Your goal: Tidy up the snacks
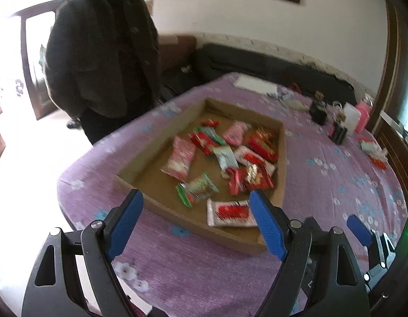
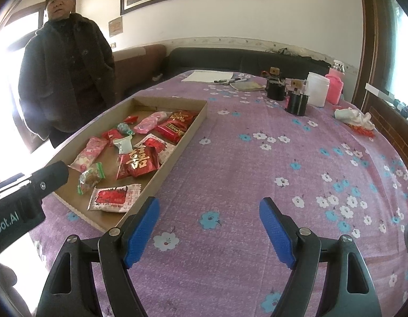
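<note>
Left tongs (image 1: 196,203) spread wide, empty, hovering over the near edge of the cardboard tray (image 1: 282,174), blue pads (image 1: 124,222) aimed forward and down at the packets. Right tongs (image 2: 209,212) equally wide, empty, poised above bare purple floral cloth on the desk (image 2: 256,163), just right of the tray (image 2: 177,145); pointed straight ahead, level with the desk top.

Shallow tray lying flat on the desk, long axis running away from the near edge toward the far left. Nearest inside it, a white-and-red packet (image 2: 112,196), lying flat, long axis across the tray, close to the near wall. Just behind, a green-ended clear packet (image 2: 90,177), tilted toward the left wall. Farther in, red packet with gold character (image 2: 139,159), then a pink packet (image 2: 89,153) angled along the left side, and a jumble of red, white and pink packets toward the far end.

Beyond the tray, on the right: black containers (image 2: 296,103), white jar (image 2: 316,88), pink container (image 2: 333,88), crumpled white wrapper (image 2: 353,117) near the right edge. Farthest, paper sheet (image 2: 208,76) and pens (image 2: 230,80). Bystander in dark coat (image 2: 66,79) standing left of the desk.
</note>
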A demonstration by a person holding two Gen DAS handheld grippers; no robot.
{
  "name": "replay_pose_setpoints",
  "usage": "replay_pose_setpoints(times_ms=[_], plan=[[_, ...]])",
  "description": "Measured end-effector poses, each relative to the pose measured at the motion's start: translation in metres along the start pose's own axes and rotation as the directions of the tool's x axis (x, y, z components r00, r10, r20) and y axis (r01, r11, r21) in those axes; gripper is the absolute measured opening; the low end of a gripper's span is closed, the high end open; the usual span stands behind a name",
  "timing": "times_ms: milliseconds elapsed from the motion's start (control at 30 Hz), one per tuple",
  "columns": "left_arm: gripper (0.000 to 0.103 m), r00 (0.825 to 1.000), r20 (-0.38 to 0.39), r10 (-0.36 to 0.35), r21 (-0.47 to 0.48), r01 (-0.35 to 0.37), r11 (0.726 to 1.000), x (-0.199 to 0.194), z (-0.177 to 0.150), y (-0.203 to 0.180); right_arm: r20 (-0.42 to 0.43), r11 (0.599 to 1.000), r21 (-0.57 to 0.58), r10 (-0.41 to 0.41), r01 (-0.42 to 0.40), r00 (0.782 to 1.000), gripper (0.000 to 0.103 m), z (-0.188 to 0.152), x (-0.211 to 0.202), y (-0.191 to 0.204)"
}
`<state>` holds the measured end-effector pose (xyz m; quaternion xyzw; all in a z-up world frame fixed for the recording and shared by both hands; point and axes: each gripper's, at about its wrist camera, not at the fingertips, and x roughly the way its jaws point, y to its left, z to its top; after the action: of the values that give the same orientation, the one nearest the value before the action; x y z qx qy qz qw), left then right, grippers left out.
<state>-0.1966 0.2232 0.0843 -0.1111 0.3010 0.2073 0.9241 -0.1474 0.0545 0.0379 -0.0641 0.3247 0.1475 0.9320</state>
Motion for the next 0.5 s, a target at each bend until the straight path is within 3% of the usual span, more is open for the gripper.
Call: replay_pose_setpoints(times_ms=[133, 233, 300, 500], plan=[[0.084, 0.987, 0.148, 0.058, -0.052, -0.051, 0.997, -0.027, 0.006, 0.012, 0.026, 1.000, -0.010, 0.008, -0.008, 1.000, 0.080, 0.002, -0.006, 0.003], [0.103, 0.976, 0.207, 0.073, -0.098, -0.053, 0.994, -0.041, 0.012, 0.023, 0.043, 1.000, -0.028, 0.014, -0.013, 0.999, 0.080, 0.004, -0.009, 0.006], [0.103, 0.972, 0.222, 0.074, -0.121, -0.047, 0.992, -0.045, 0.014, 0.031, 0.053, 0.999, -0.042, 0.016, -0.014, 0.998, 0.080, 0.005, -0.012, 0.008], [0.103, 0.984, 0.164, 0.066, -0.101, -0.050, 0.994, -0.032, 0.019, 0.038, 0.077, 0.996, -0.090, 0.036, -0.029, 0.996, 0.080, 0.010, -0.019, 0.019]])
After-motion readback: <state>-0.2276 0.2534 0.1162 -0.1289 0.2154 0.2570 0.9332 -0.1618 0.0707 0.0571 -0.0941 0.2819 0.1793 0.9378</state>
